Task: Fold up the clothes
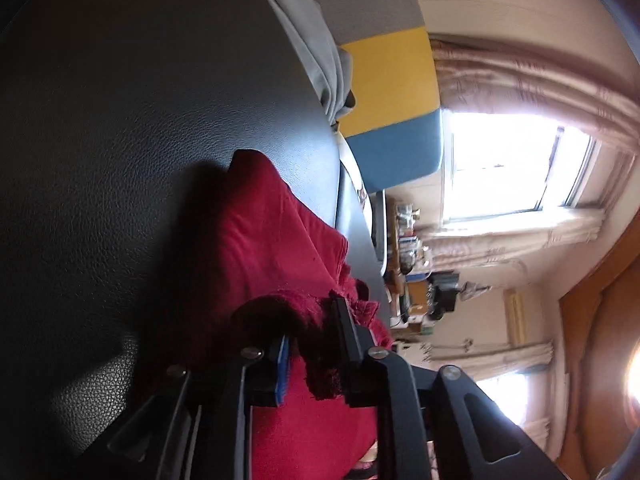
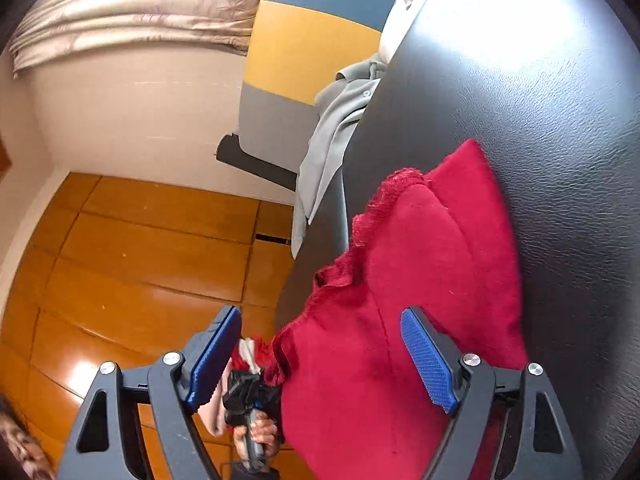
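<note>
Red garment [image 1: 276, 240] edge in left tool [image 1: 312, 344], beside right tool [image 2: 328, 360]

You have a black leather-textured surface [image 1: 120, 120] under everything, and a grey, yellow and blue panel [image 1: 392, 80] stands at its far edge. Beyond it you see a bright window [image 1: 508, 164] framed by beige curtains [image 1: 520, 80], with a cluttered shelf [image 1: 416, 272] of small items just beside the surface's edge. From your right-hand view you look down at a glossy orange wooden floor [image 2: 140, 260] that meets a cream wall [image 2: 132, 112], with the curtains bunched above it.
</note>
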`<move>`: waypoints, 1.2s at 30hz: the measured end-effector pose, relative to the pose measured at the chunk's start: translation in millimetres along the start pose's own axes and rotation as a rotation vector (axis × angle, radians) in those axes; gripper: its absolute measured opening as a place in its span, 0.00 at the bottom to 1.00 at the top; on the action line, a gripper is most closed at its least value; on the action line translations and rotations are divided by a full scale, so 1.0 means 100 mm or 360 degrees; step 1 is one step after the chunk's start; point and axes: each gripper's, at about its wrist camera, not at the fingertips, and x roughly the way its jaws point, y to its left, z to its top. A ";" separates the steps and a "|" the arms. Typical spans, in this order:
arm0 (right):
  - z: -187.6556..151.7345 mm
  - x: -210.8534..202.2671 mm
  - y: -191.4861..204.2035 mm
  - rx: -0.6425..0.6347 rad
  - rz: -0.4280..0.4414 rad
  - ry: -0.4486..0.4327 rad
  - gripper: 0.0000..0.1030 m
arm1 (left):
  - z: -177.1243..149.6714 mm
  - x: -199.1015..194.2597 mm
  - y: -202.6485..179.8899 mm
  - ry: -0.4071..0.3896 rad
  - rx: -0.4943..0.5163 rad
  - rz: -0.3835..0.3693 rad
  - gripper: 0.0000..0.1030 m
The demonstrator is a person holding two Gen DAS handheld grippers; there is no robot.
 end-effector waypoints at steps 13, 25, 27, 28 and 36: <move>0.11 0.38 0.68 -0.1075 -0.1013 0.0078 0.75 | -0.11 -0.46 -0.50 -0.0111 0.0744 0.0567 0.65; -0.03 0.65 0.40 -0.1214 -0.1241 0.0216 0.43 | 0.07 -0.02 -0.51 0.0015 0.0914 0.0630 0.64; -0.03 0.69 0.41 -0.1190 -0.1238 0.0260 0.54 | 0.02 -0.07 -0.58 -0.0021 0.0934 0.0607 0.38; -0.04 0.71 0.42 -0.1200 -0.1250 0.0279 0.56 | 0.00 -0.10 -0.62 -0.0039 0.0944 0.0595 0.30; -0.20 0.62 0.64 -0.1335 -0.1347 0.0199 0.12 | -0.19 -0.29 -0.91 -0.0183 0.1021 0.0501 0.09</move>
